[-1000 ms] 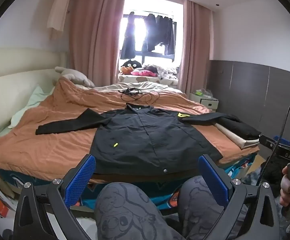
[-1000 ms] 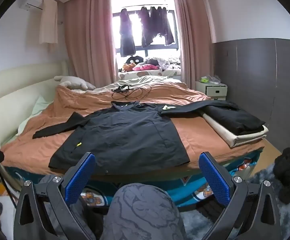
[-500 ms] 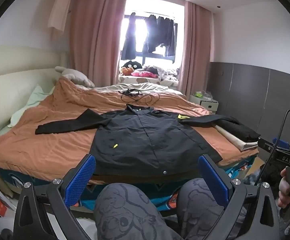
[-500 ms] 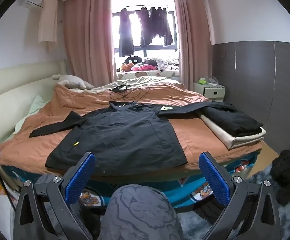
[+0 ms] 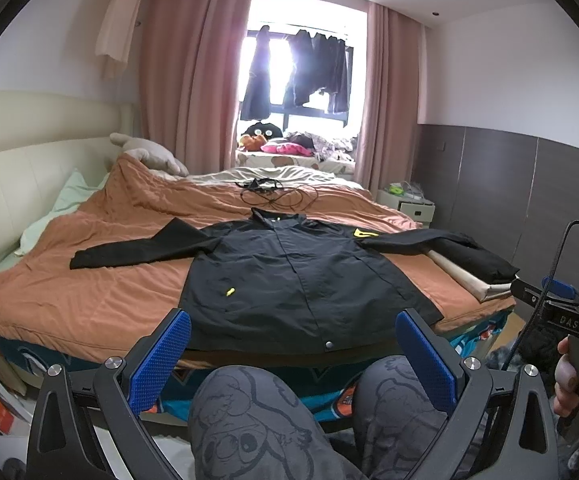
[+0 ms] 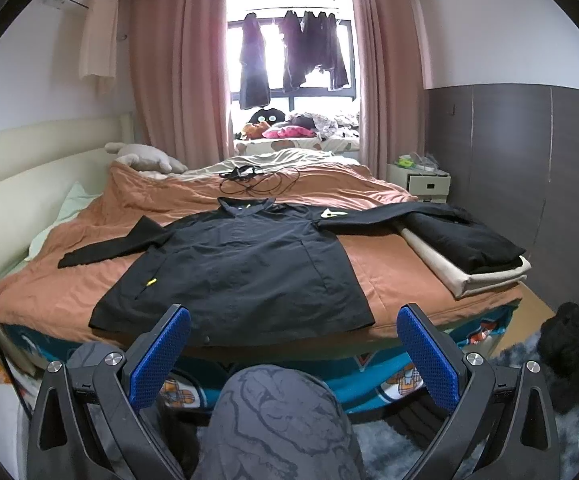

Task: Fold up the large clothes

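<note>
Jacket [image 5: 289, 280] lies spread flat on the bed [image 5: 101, 300], sleeves out. I hold my left gripper [image 5: 289, 354] and right gripper [image 6: 293, 354] released, short of it.

1. We see through the left wrist camera from low at the foot of the bed [image 5: 89, 312], above the person's knees [image 5: 249, 412]. It looks forward between the spread fingers of the left gripper [image 5: 289, 352] toward the window [image 5: 297, 80].
2. The right wrist camera sits at a similar height, looking the same way between the parted fingers of the right gripper [image 6: 293, 348], over one knee [image 6: 277, 412].
3. Both views stand back from the bed, not touching it.
4. Both share the black jacket [image 5: 289, 280], the window and the nightstand [image 6: 425, 184].
5. The left view catches the other handle, held in a hand [image 5: 577, 384], at its right edge.
</note>
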Demonstrator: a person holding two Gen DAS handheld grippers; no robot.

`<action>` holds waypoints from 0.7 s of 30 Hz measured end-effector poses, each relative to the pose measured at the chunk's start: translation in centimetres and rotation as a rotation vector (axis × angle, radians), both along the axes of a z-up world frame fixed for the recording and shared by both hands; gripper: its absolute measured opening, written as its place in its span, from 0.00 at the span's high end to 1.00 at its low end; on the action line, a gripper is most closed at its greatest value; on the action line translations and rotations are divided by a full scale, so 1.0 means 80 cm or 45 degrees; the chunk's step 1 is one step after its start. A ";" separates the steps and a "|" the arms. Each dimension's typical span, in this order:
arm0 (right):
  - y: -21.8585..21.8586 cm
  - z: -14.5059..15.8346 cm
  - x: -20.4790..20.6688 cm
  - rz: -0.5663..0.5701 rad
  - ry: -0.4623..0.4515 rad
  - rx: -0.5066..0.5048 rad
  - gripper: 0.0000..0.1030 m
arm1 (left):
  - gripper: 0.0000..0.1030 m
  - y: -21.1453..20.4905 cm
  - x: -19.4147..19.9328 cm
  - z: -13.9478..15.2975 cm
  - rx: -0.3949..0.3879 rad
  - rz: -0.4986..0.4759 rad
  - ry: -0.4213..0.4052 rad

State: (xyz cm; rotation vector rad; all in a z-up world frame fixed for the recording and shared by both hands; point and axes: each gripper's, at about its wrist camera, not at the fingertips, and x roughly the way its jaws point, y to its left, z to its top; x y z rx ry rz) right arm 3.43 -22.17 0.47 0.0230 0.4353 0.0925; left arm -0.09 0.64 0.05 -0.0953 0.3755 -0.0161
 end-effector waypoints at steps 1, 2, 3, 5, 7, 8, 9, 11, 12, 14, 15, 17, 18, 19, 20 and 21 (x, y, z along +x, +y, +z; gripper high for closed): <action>0.000 0.000 0.000 -0.001 0.000 -0.001 0.00 | 0.00 0.000 0.000 0.000 0.000 0.000 0.000; 0.000 0.000 0.000 0.000 -0.001 -0.004 0.00 | 0.00 0.000 0.000 0.000 0.002 0.000 -0.001; 0.000 0.000 0.000 0.000 -0.001 -0.004 0.00 | 0.00 0.001 0.000 0.000 0.001 0.000 -0.001; 0.000 0.000 0.000 -0.001 -0.001 -0.003 0.00 | 0.00 0.001 -0.001 0.001 -0.001 -0.002 -0.003; 0.000 0.000 0.000 -0.001 -0.001 -0.001 0.00 | 0.00 0.002 -0.002 0.000 0.000 -0.004 -0.005; 0.001 0.000 0.000 -0.002 -0.002 -0.003 0.00 | 0.00 0.002 -0.002 0.000 0.001 -0.004 -0.006; 0.001 0.000 0.000 -0.002 -0.003 -0.005 0.00 | 0.00 0.001 -0.003 0.000 0.004 -0.003 -0.008; 0.000 0.001 0.000 -0.002 -0.002 -0.007 0.00 | 0.00 0.001 -0.005 0.001 0.007 -0.007 -0.012; 0.000 0.001 0.001 -0.002 -0.002 -0.006 0.00 | 0.00 0.000 -0.006 0.001 0.009 -0.009 -0.014; 0.000 0.001 0.001 -0.001 -0.001 -0.003 0.00 | 0.00 -0.001 -0.007 0.001 0.013 -0.011 -0.017; 0.000 0.001 0.000 -0.001 -0.001 -0.004 0.00 | 0.00 -0.001 -0.007 0.001 0.013 -0.012 -0.017; 0.001 0.001 0.000 -0.002 -0.002 -0.006 0.00 | 0.00 -0.001 -0.008 0.001 0.011 -0.014 -0.018; 0.001 0.001 0.000 -0.001 -0.002 -0.006 0.00 | 0.00 -0.002 -0.009 0.001 0.010 -0.015 -0.019; 0.001 0.002 0.000 0.000 -0.002 -0.005 0.00 | 0.00 -0.002 -0.009 0.001 0.011 -0.015 -0.019; 0.001 0.002 0.000 -0.002 -0.002 -0.006 0.00 | 0.00 -0.002 -0.009 0.001 0.012 -0.016 -0.019; 0.000 0.001 0.000 -0.004 -0.002 -0.006 0.00 | 0.00 -0.003 -0.009 0.001 0.012 -0.016 -0.018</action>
